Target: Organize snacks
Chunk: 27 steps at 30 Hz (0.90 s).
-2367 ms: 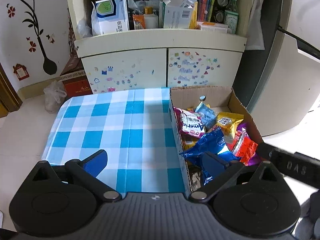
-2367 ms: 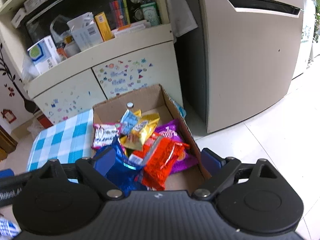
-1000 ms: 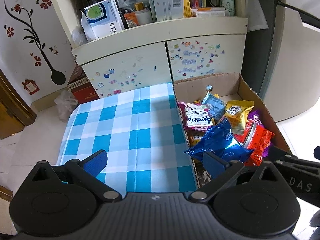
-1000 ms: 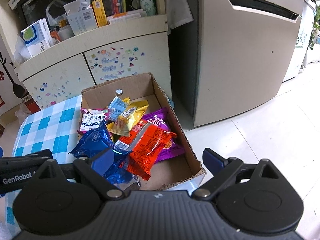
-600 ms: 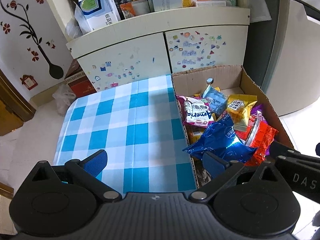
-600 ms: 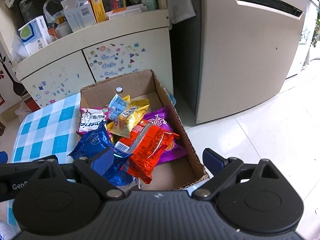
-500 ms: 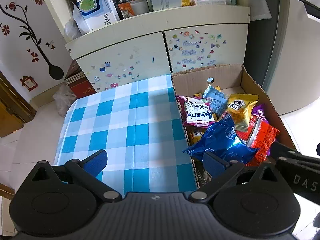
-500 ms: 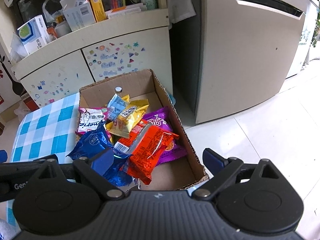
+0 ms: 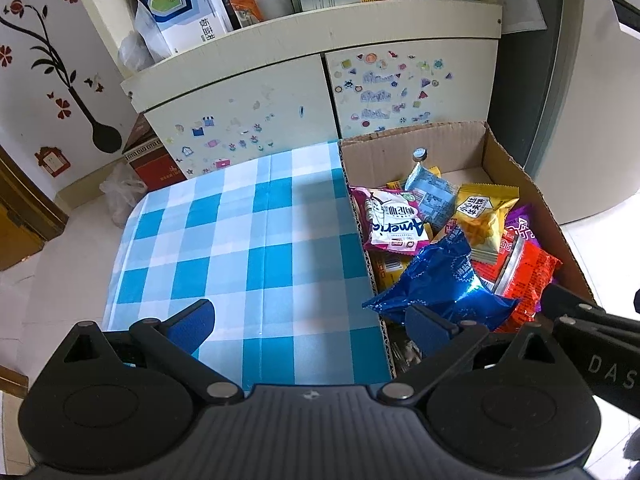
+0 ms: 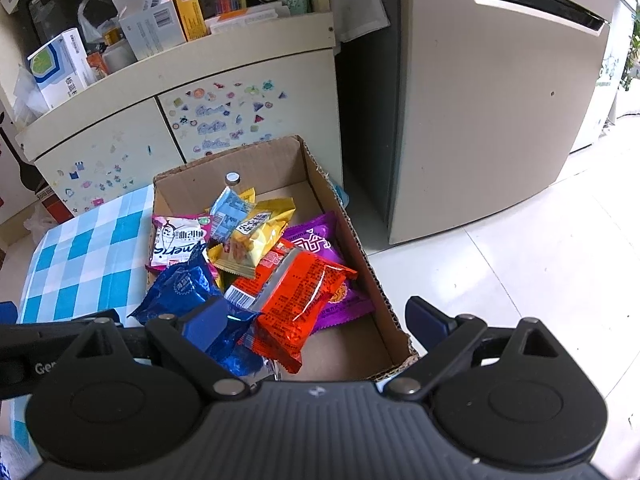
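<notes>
Cardboard box heaped with crinkly snack packets: blue, red, yellow, purple. Both grippers' fingers spread wide, empty.

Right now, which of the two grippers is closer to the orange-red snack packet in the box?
Right gripper: it hangs directly over the orange-red packet. The left gripper hangs over the checked cloth beside the cardboard box.

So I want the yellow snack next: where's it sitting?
The yellow packet lies mid-box in the cardboard box, between the pink-white packet and the purple packet.

left wrist: above cloth | right wrist: above box | shared: box
</notes>
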Each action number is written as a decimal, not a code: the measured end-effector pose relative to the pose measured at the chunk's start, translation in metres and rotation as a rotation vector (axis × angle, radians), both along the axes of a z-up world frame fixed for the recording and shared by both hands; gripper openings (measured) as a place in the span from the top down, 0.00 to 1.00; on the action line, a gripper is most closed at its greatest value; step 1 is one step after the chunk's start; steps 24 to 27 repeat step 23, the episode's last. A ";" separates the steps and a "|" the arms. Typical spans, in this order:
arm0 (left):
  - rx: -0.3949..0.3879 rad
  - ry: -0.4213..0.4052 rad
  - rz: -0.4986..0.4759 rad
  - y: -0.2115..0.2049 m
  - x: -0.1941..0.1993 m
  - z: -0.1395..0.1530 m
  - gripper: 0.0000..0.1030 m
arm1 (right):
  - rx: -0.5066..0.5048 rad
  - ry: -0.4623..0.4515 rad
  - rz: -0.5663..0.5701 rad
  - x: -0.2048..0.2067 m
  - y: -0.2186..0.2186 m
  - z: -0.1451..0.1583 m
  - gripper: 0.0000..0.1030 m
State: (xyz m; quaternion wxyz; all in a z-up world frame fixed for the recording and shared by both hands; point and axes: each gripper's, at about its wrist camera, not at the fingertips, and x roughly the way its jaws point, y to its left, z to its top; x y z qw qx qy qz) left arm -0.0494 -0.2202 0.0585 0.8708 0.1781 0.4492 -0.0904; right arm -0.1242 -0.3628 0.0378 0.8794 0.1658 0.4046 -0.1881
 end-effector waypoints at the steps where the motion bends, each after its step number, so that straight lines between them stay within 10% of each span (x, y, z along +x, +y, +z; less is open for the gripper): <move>1: 0.000 0.000 0.000 0.000 0.000 0.000 0.00 | 0.001 0.000 -0.001 0.000 0.000 0.000 0.07; 27: 0.026 0.000 -0.001 0.001 0.000 -0.002 0.00 | -0.009 0.003 0.006 0.003 0.002 -0.002 0.07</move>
